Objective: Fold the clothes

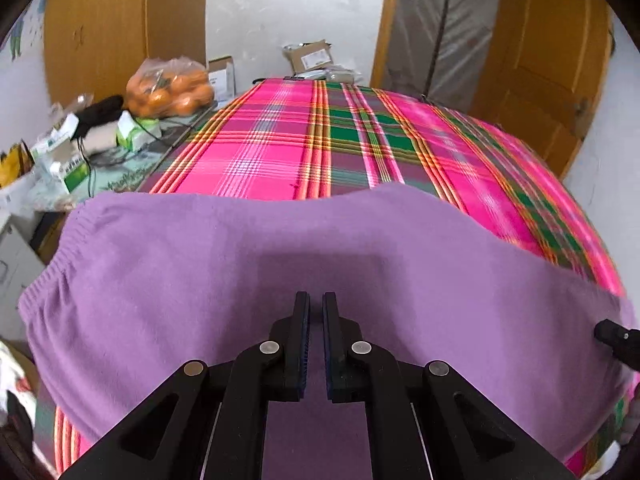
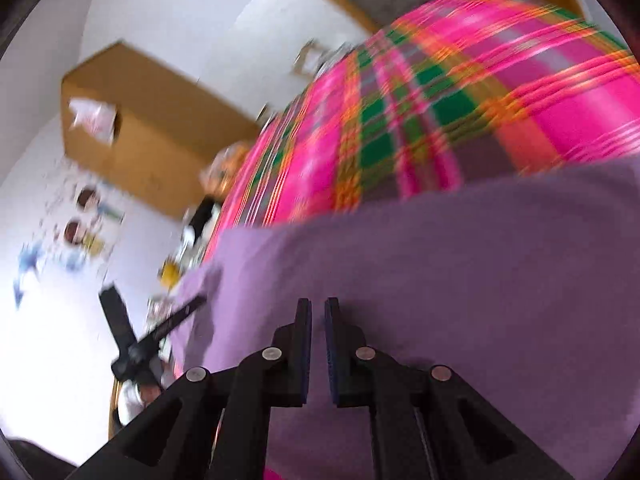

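A purple knitted garment [image 1: 320,264] lies spread flat across the near part of a pink and green plaid cloth [image 1: 280,140]. Its ribbed hem [image 1: 60,256] is at the left. My left gripper [image 1: 316,300] hovers over the middle of the garment, jaws almost together with nothing pinched between them. In the blurred right wrist view, my right gripper [image 2: 318,306] is over the same purple garment [image 2: 440,260], with only a thin slit between its fingers and no cloth in it. A black piece of the right tool [image 1: 614,336] shows at the garment's right edge. The left tool [image 2: 160,332] shows at its left edge.
Left of the plaid surface there is clutter: a bag of oranges [image 1: 170,88], small boxes and cables [image 1: 64,152]. Cardboard parcels [image 1: 310,56] sit at the far end. A wooden cabinet [image 1: 120,20] stands at the back left and a wooden door [image 1: 540,64] at the back right.
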### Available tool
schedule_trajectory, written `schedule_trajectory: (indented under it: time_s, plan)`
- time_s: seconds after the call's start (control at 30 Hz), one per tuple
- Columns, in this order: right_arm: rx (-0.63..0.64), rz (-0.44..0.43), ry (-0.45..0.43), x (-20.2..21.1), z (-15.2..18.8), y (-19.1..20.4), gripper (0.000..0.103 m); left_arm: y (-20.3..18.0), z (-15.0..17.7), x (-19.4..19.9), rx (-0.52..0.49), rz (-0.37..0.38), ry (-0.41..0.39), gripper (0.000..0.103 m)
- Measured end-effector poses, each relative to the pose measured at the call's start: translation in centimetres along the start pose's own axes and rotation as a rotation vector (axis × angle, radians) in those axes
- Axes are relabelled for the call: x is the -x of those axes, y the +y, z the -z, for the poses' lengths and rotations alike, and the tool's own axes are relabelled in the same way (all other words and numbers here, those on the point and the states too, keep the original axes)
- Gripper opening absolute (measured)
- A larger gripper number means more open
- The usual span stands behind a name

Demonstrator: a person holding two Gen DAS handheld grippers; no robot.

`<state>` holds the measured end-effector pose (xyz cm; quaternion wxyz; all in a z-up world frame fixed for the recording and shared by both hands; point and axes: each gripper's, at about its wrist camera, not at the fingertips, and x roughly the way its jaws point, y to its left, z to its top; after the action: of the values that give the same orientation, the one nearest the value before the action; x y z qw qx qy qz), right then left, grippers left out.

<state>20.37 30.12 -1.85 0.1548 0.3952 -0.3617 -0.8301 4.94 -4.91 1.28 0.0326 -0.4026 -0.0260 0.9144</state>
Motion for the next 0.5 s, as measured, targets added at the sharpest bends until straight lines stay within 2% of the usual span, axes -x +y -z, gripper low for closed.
schedule_trajectory:
  time_s: [0.1,0.2,0.5]
  plan:
    - [0.028,0.0,0.038,-0.2,1.1,0.3,0.003,-0.4,0.9,0.1,-0.016,-0.02,-0.005,0.006]
    - [0.052,0.008,0.038,0.0,1.7,0.9,0.003,-0.5,1.4,0.2,-0.03,-0.034,-0.014,0.006]
    - [0.131,0.063,-0.011,-0.4,2.2,1.8,0.004,-0.3,2.1,0.7,-0.031,-0.03,-0.03,0.007]
